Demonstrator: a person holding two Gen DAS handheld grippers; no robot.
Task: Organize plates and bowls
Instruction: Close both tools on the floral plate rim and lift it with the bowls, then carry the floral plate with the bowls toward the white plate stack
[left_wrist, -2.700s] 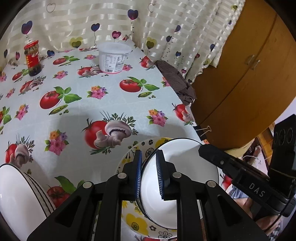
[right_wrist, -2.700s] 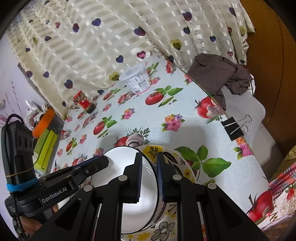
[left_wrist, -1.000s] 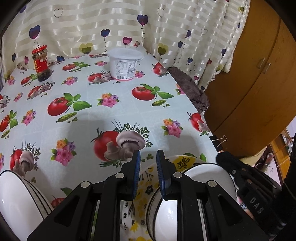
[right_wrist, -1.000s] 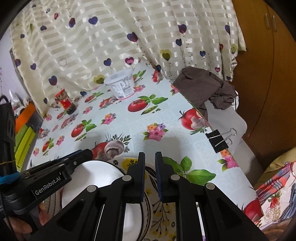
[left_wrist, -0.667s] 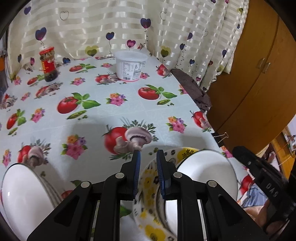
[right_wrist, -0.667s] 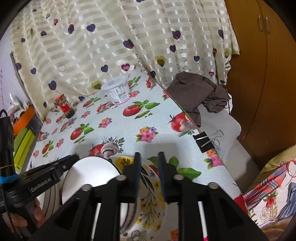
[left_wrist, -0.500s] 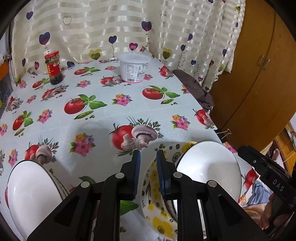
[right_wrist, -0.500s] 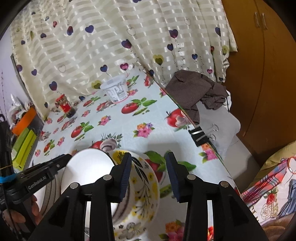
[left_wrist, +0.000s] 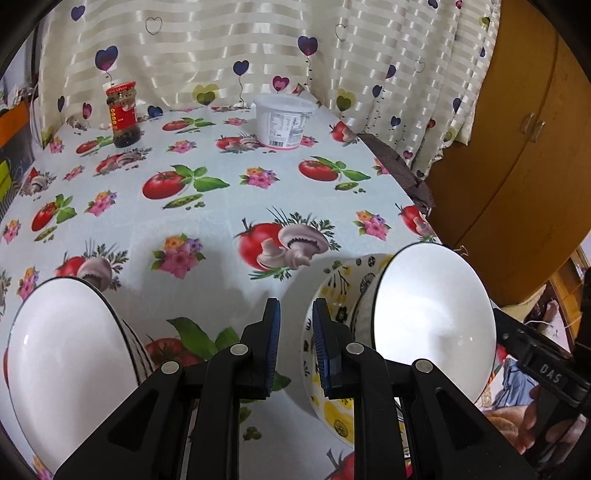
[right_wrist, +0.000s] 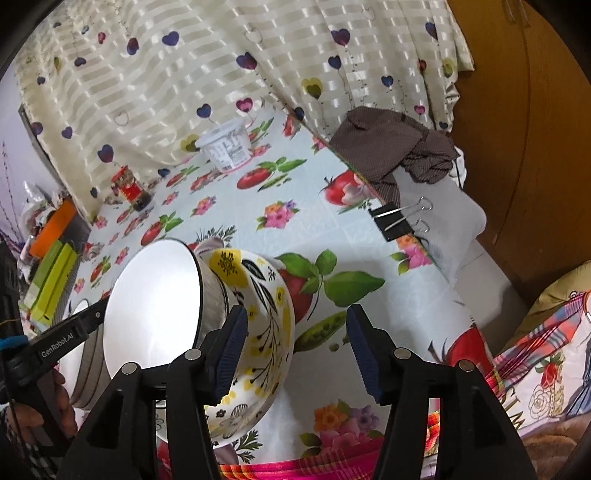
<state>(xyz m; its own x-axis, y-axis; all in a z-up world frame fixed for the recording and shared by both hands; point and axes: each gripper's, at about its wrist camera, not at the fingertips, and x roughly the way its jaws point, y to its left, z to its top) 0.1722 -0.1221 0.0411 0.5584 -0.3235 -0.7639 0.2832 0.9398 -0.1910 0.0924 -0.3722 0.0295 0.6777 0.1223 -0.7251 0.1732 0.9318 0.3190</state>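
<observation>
A white bowl with a black rim (left_wrist: 436, 317) sits nested in a yellow floral bowl (left_wrist: 332, 306) on the tablecloth at the lower right; both also show in the right wrist view, the white bowl (right_wrist: 155, 306) and the floral bowl (right_wrist: 266, 306). A second stack of white bowls (left_wrist: 62, 358) stands at the lower left. My left gripper (left_wrist: 295, 332) is nearly shut and empty, just left of the floral bowl. My right gripper (right_wrist: 295, 343) is open and empty, its left finger beside the floral bowl's rim.
A white plastic tub (left_wrist: 284, 122) and a red-lidded jar (left_wrist: 123, 114) stand at the back by the curtain. A brown cloth (right_wrist: 399, 147) and a binder clip (right_wrist: 399, 218) lie at the table's right edge. A wooden cabinet (left_wrist: 517, 155) stands to the right.
My right gripper opened wide and let go of the bowl rims. My left gripper drew back to the left, off the nested bowls, which now rest on the table.
</observation>
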